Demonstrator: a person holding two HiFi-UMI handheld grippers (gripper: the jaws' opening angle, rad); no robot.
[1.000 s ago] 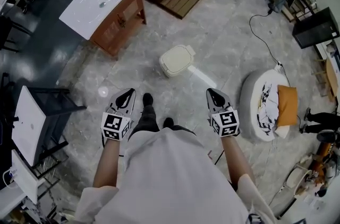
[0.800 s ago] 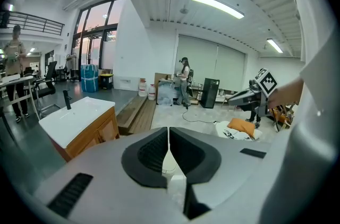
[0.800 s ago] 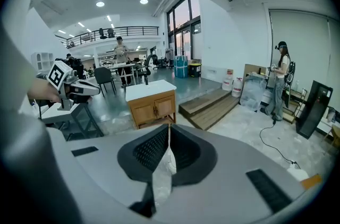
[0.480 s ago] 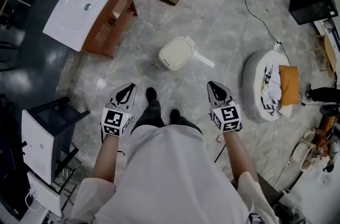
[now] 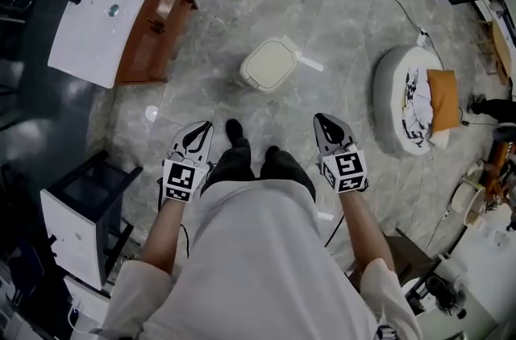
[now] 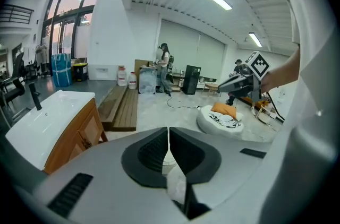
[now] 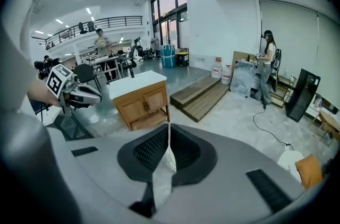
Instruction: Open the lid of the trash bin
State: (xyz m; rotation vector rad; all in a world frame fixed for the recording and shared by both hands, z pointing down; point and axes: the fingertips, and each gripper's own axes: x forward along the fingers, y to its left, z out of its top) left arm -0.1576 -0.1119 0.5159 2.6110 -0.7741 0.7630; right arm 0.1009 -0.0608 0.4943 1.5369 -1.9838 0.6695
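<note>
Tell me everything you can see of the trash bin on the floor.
The trash bin is a small cream box with rounded corners, plastic by its look. From above, its lid lies flat and shut, with a small tab at the far right corner. It stands upright on the grey marbled floor, ahead of the person's feet. Only the floor touches it; the left gripper and right gripper are held short of it.

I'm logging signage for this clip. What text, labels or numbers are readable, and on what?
No readable text anywhere.
Left tool cube and right tool cube: black-and-white square patterns, no words.
White jugs by the far wall: any print too small to read.
</note>
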